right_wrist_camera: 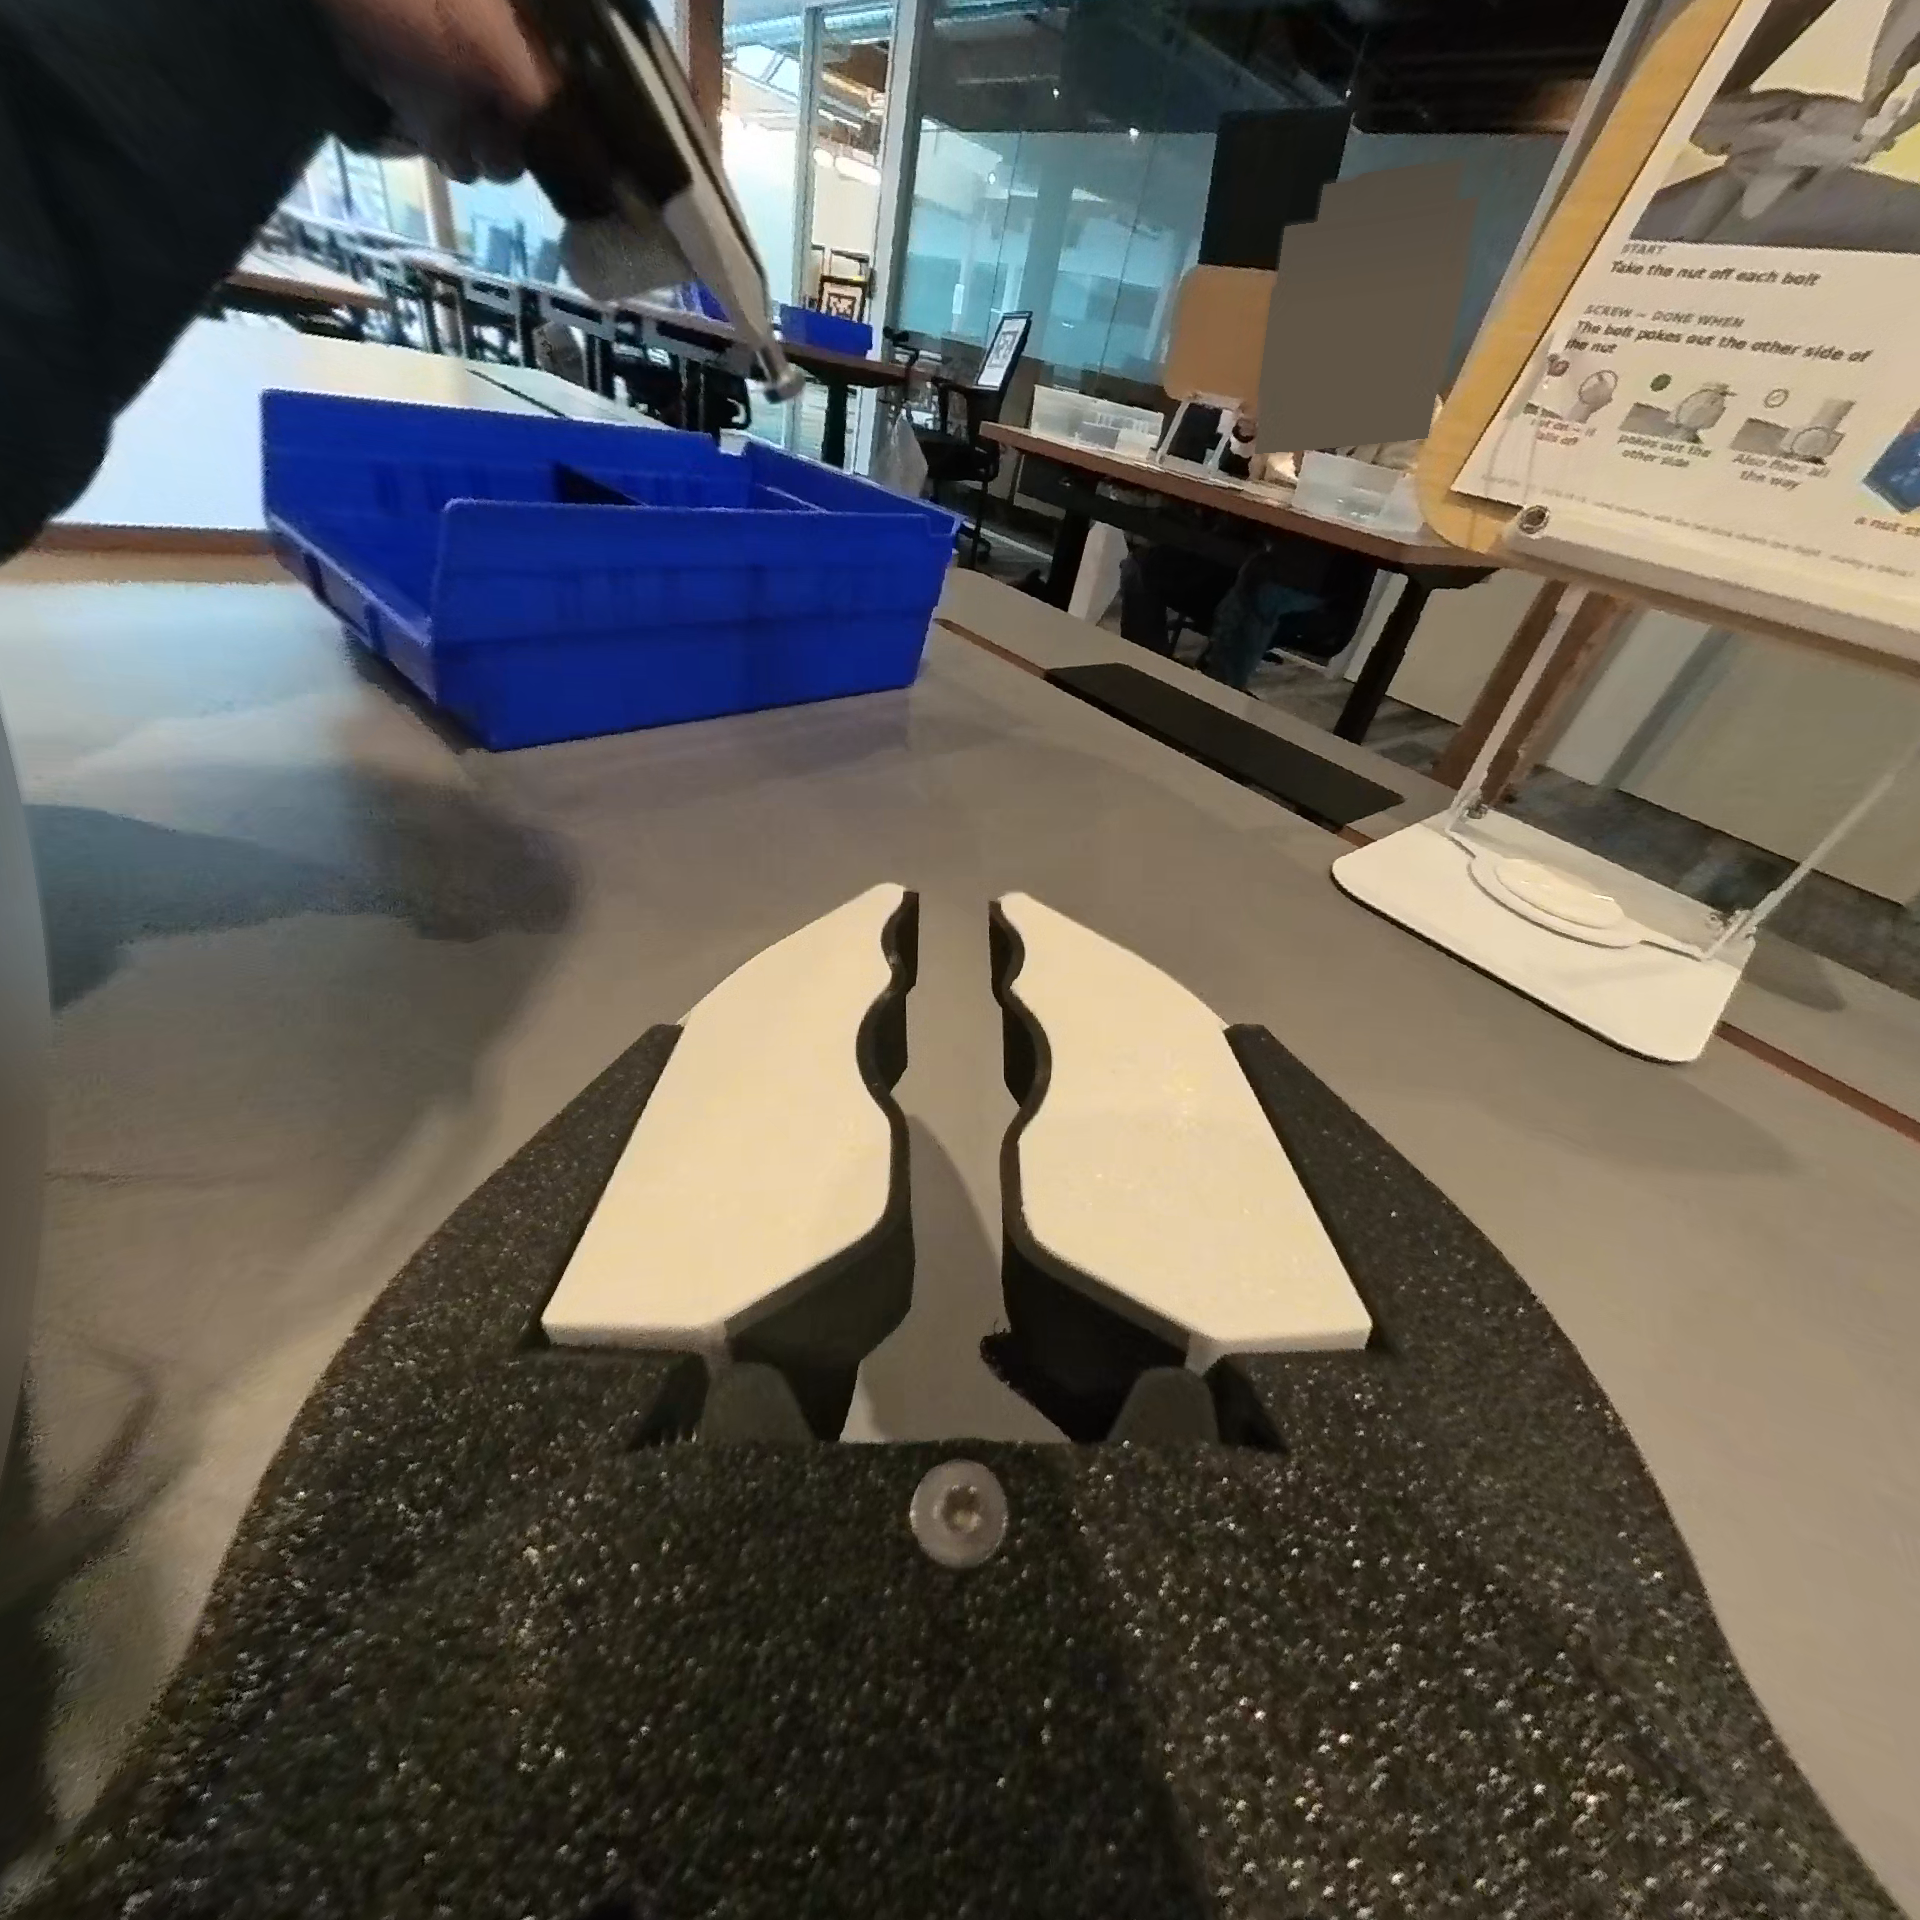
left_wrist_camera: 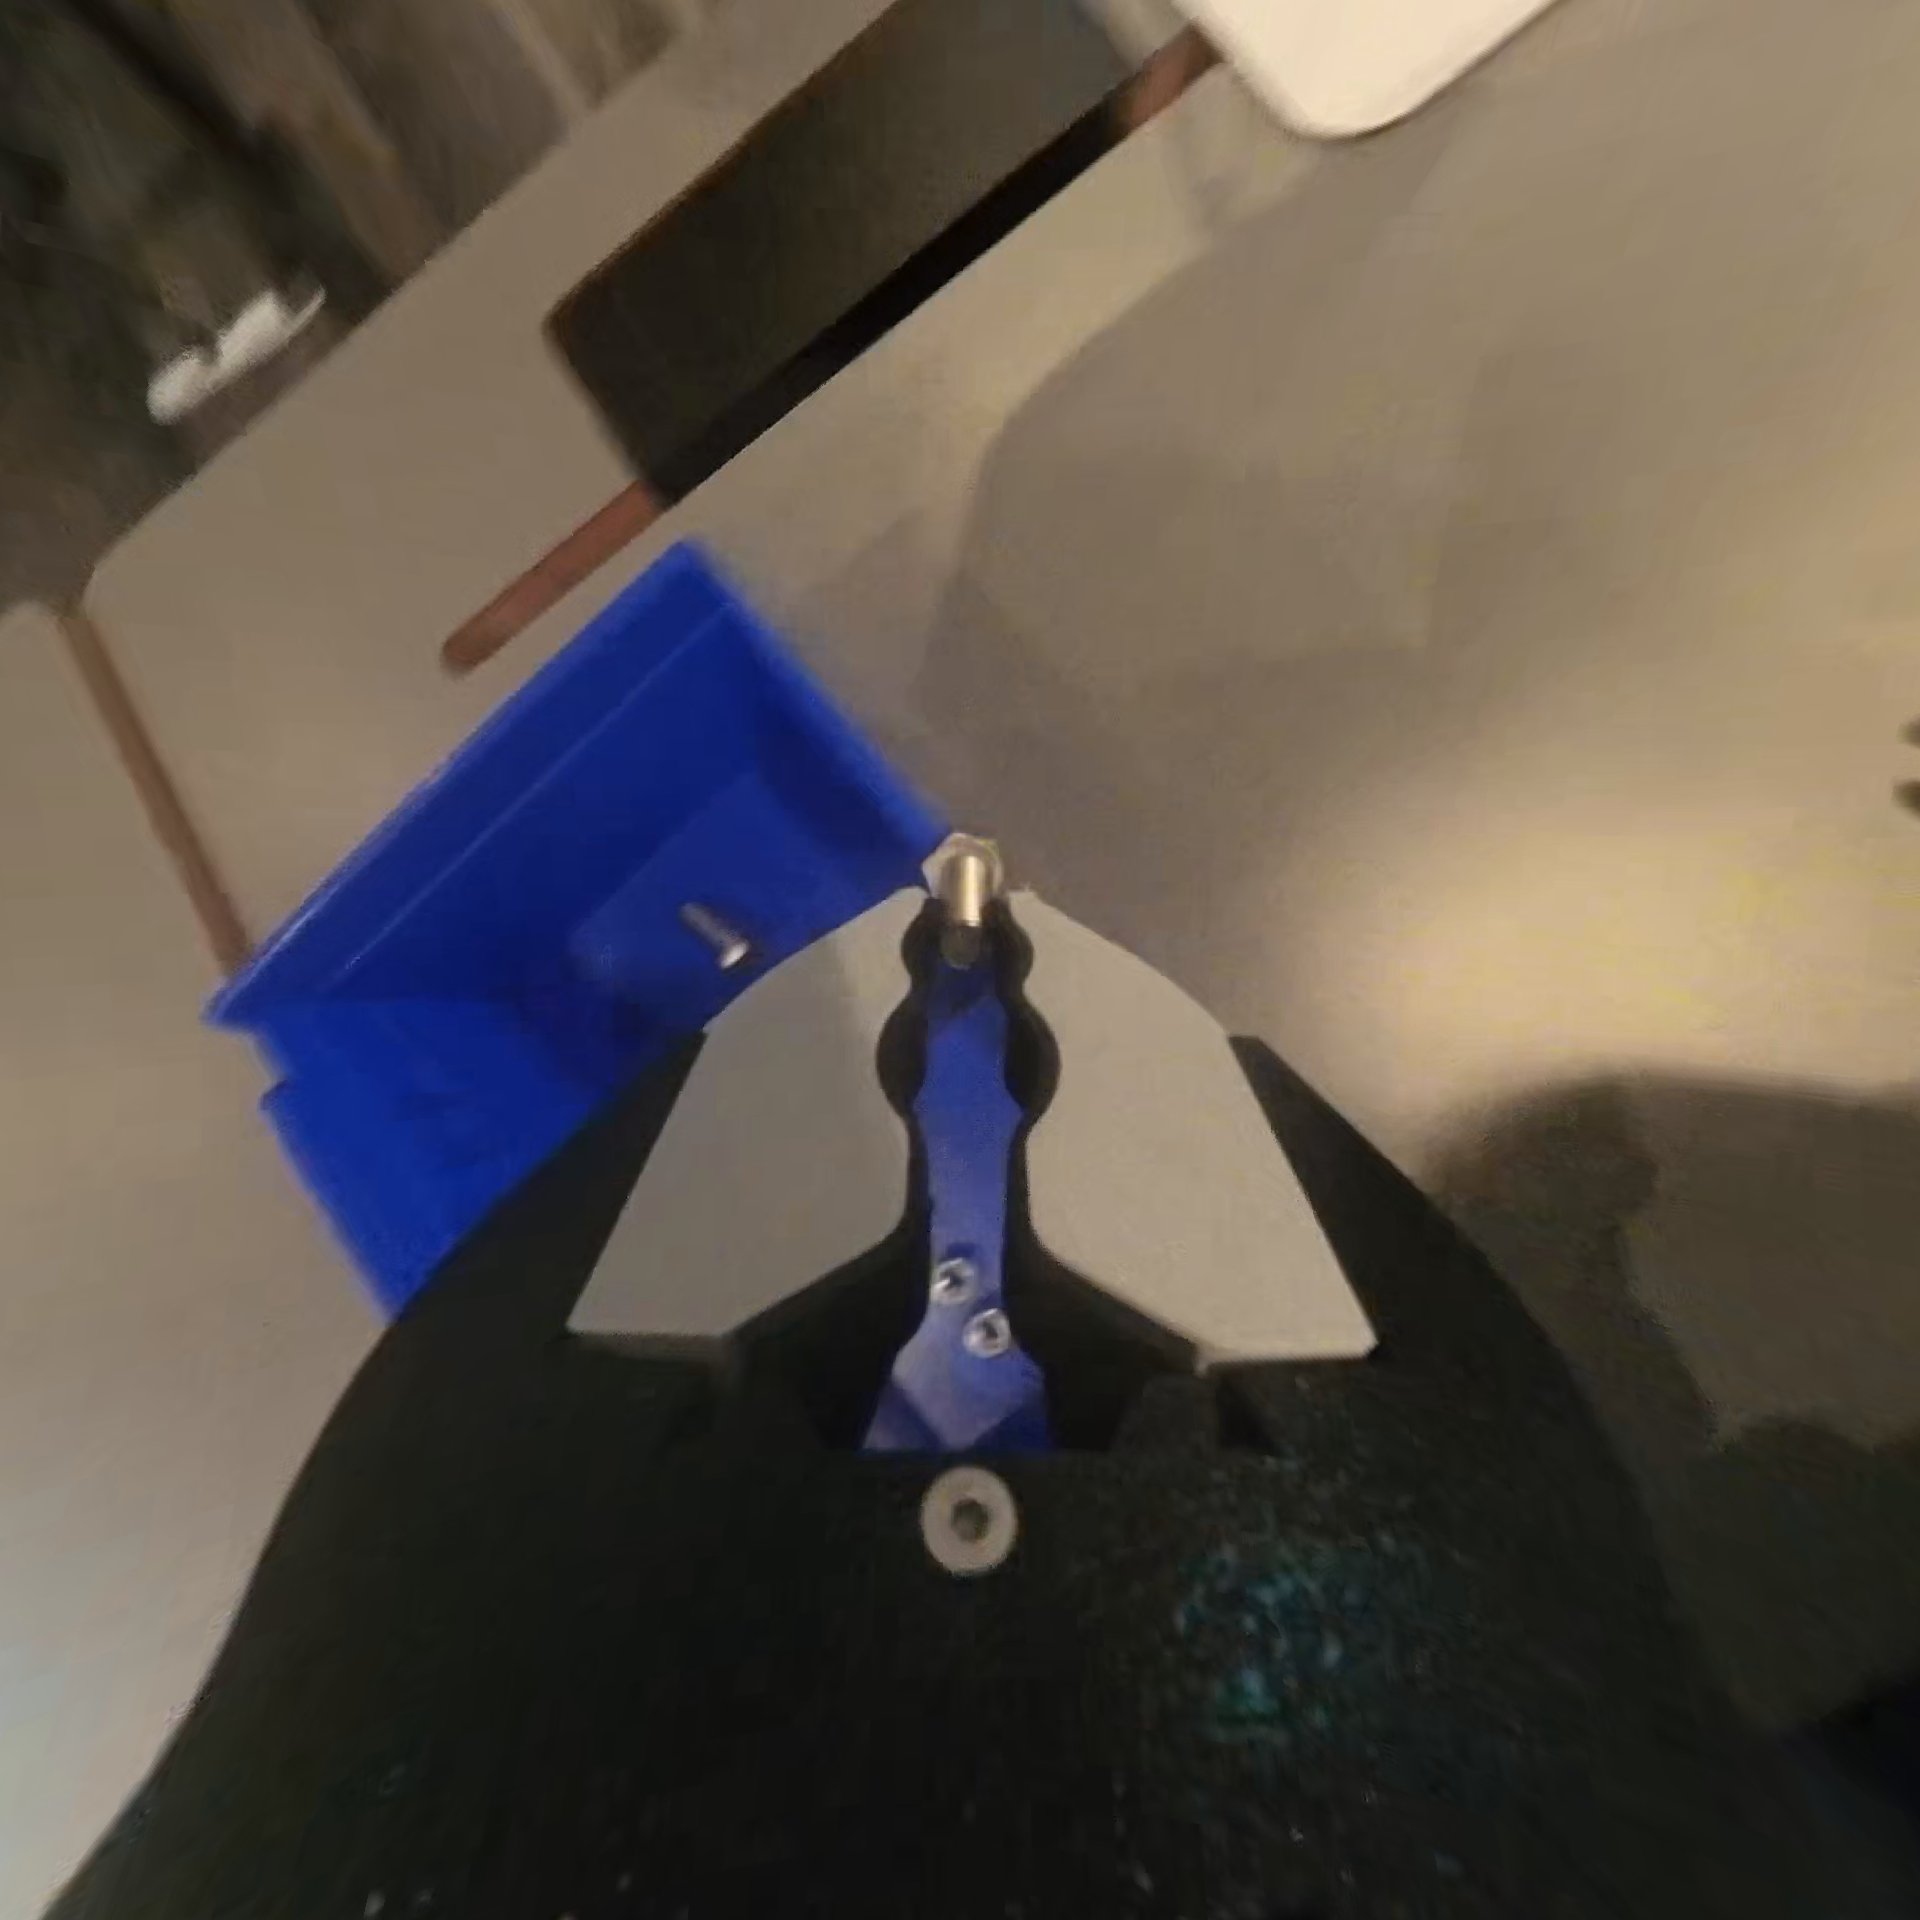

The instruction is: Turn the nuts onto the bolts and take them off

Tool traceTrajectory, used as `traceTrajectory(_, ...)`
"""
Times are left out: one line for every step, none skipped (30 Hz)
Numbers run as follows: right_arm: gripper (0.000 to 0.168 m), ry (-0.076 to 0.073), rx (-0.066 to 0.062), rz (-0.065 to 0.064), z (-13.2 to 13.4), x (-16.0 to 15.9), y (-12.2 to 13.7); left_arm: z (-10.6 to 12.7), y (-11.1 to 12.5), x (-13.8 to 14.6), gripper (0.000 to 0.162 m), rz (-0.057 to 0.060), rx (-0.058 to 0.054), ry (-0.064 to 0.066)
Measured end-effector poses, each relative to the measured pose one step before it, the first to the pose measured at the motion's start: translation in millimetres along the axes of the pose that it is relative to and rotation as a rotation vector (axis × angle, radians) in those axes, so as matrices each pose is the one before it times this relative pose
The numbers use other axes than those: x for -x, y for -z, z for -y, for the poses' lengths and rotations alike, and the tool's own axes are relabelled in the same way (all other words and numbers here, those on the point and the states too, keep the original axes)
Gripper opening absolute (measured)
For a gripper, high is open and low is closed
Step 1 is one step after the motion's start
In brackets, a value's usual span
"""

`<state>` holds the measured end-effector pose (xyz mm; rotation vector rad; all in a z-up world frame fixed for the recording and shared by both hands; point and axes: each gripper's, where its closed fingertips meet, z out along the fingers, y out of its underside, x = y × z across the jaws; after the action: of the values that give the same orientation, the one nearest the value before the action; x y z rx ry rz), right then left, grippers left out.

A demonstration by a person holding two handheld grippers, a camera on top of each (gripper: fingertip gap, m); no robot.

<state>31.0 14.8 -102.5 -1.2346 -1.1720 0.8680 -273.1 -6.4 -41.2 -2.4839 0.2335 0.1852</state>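
Note:
In the left wrist view my left gripper [left_wrist_camera: 966, 923] is shut on a small silver bolt [left_wrist_camera: 964, 883] at its fingertips, held in the air over the near edge of a blue bin [left_wrist_camera: 499, 935]. Another bolt [left_wrist_camera: 717, 935] lies in the bin, and two small silver nuts [left_wrist_camera: 966, 1309] show through the gap between the fingers. In the right wrist view my right gripper [right_wrist_camera: 951, 920] is open a little and empty, low over the grey table. That view also shows the left gripper [right_wrist_camera: 717, 270] holding the bolt [right_wrist_camera: 777, 382] above the bin [right_wrist_camera: 623, 592].
A sign stand with an instruction sheet [right_wrist_camera: 1714, 260] and a white base [right_wrist_camera: 1558, 935] stands at the right. A black strip [right_wrist_camera: 1226, 738] lies in the table beyond it. A person's dark sleeve [right_wrist_camera: 156, 208] is at the upper left. Other desks stand behind. My right fingertips sit around 30 centimetres from my left ones.

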Motion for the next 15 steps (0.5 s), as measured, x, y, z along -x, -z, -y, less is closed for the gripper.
traceTrajectory(0.013, 0.0013, 0.0051, -0.0021, -1.04, -0.32, 0.03, 4.68, -0.07, -23.06, 0.009, -0.0342, -0.012, -0.0387)
traceTrajectory(0.013, 0.0022, 0.0036, -0.0026, -0.94, -0.3, 0.25, 3.45, -3.23, -23.13, 0.009, -0.0355, -0.0004, -0.0413)
traceTrajectory(0.013, 0.0023, 0.0037, -0.0038, -1.09, -0.67, 0.3, 3.8, -6.01, -21.77, 0.009, -0.0303, 0.0035, -0.0429)
traceTrajectory(0.012, 0.0003, 0.0049, -0.006, -1.22, -1.15, 0.51, 4.75, -8.34, -20.29, 0.009, -0.0301, 0.0038, -0.0373)
traceTrajectory(0.012, -0.0012, 0.0023, -0.0067, -0.96, -1.4, 0.55, 5.65, -10.59, -18.04, 0.009, -0.0293, 0.0042, -0.0294)
traceTrajectory(0.012, -0.0045, 0.0016, -0.0043, -0.63, -1.13, 0.57, 5.49, -12.57, -15.6, 0.009, -0.0298, 0.0086, -0.0252)
traceTrajectory(0.012, -0.0052, 0.0002, -0.003, -0.48, -1.13, 0.5, 4.45, -13.57, -13.24, 0.009, -0.0366, 0.0172, -0.0178)
traceTrajectory(0.012, -0.0043, 0.0001, -0.004, -0.34, -1.29, 0.31, 4.46, -13.73, -10.24, 0.009, -0.0373, 0.0154, -0.0005)
traceTrajectory(0.012, -0.0042, 0.0014, -0.0031, -0.48, -1.14, 0.21, 4.48, -12.83, -7.26, 0.009, -0.0336, 0.0114, 0.0097)
traceTrajectory(0.012, -0.0035, 0.001, -0.0008, -0.3, -0.72, 0.24, 3.2, -11.53, -5.13, 0.009, -0.0275, 0.0119, 0.006)
traceTrajectory(0.012, -0.0018, 0.0012, 0.0014, -0.25, -0.08, 0.39, 1.92, -10.08, -2.28, 0.009, -0.0142, 0.0177, -0.0032)
traceTrajectory(0.012, 0.0003, 0.0016, 0.0004, 0.05, 0.04, 0.67, 0.03, -8.24, 0.63, 0.009, 0.0008, 0.0329, -0.0109)
traceTrajectory(0.012, 0.0045, -0.0034, -0.0021, 0.66, 0.0, 0.88, -0.11, -6.2, 2.89, 0.009, 0.0182, 0.0271, -0.0136)
traceTrajectory(0.012, 0.0037, -0.0032, -0.0014, 0.62, -0.02, 0.75, 0.9, -5.1, 3.08, 0.009, 0.022, 0.0164, -0.0067)
traceTrajectory(0.012, 0.001, 0.0006, 0.001, 0.13, 0.18, 0.21, 1.03, -4.93, 0.24, 0.009, 0.0044, 0.0115, -0.0045)
